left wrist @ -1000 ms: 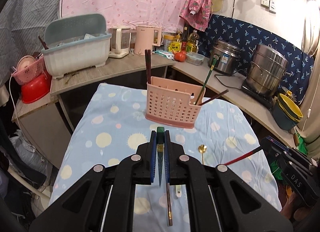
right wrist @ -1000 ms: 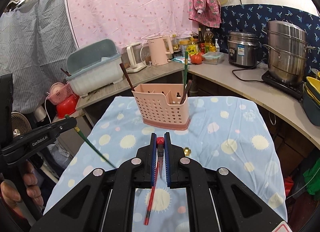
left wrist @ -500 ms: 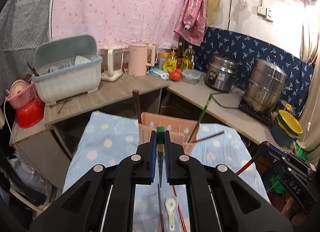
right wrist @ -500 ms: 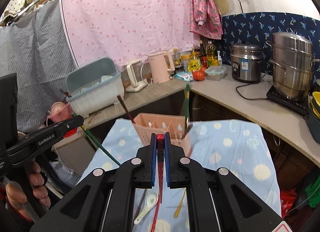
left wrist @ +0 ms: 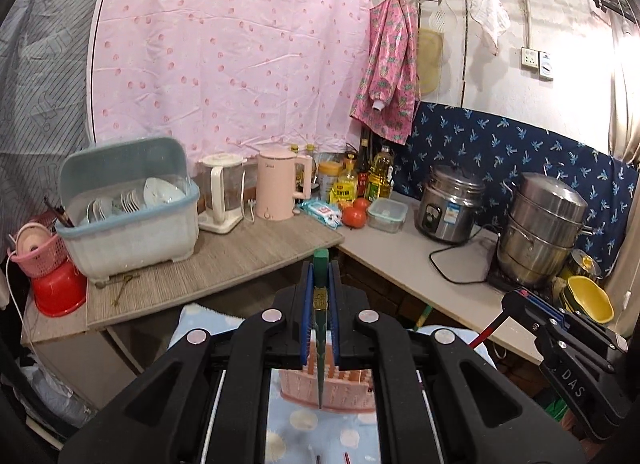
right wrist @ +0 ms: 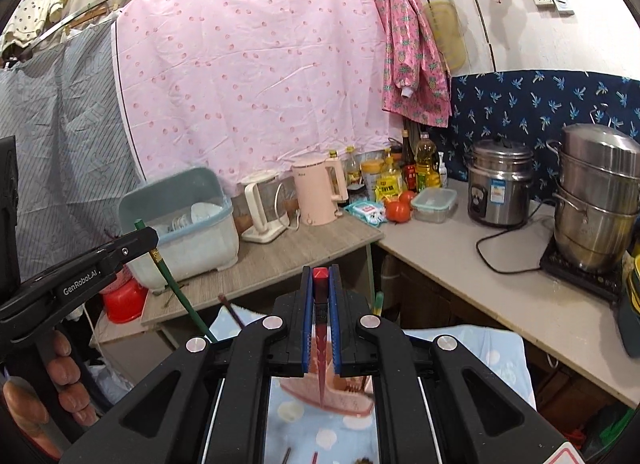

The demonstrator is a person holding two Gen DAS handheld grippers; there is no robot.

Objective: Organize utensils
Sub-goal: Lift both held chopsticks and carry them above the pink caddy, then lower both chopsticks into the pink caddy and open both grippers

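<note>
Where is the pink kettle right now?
The pink kettle stands on the wooden counter at the back, left of centre in both views, between the white glass kettle and the bottles.

The pink holder (left wrist: 326,386) stands straight ahead of both tongs, low on the cloth-covered surface (right wrist: 472,348). Chopsticks (right wrist: 232,310) stick up from the holder's left end. Behind it the wooden counter edge (left wrist: 224,264) blocks further travel, crowded with a dish box (left wrist: 128,216) and kettle (left wrist: 280,188). Open air lies above.
</note>
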